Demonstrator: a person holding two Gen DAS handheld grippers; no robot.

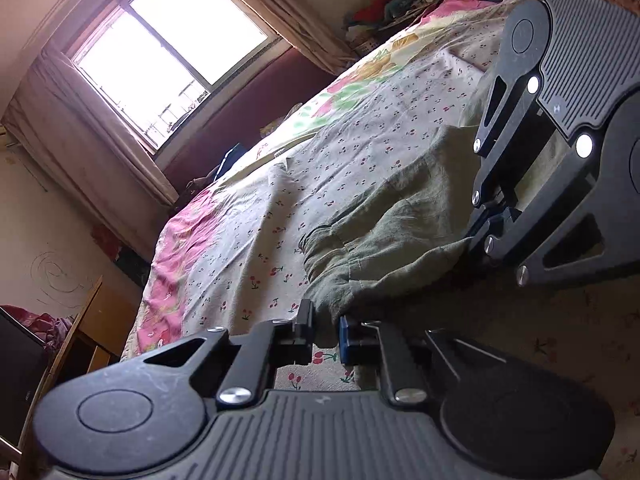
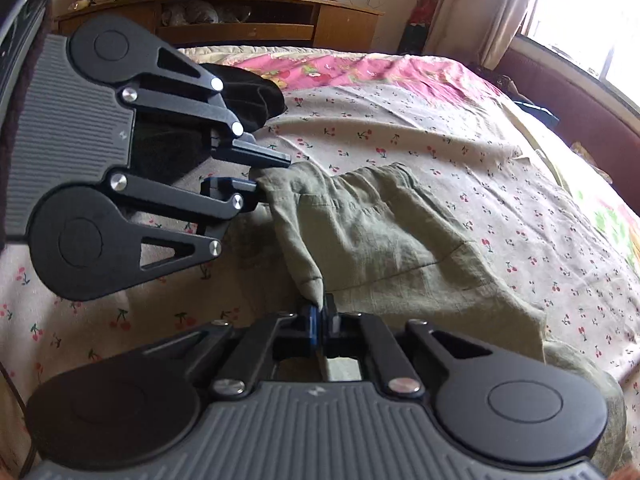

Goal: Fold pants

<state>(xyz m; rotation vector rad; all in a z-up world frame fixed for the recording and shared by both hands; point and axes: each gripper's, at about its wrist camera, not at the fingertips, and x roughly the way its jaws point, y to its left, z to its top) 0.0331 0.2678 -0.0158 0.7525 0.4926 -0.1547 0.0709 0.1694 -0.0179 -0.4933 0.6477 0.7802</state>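
Pants (image 2: 400,236) lengthwise across bed (image 2: 460,112)

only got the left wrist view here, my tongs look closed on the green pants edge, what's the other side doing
Observer: The right tongs are shut on a pinched corner of the green pants.
Operator: anything near my tongs i can't see
Observer: A black cloth lies on the bed just behind the left tongs.
Operator: what's past the foot of the bed
Observer: A wooden shelf unit stands against the wall there, cluttered on top.
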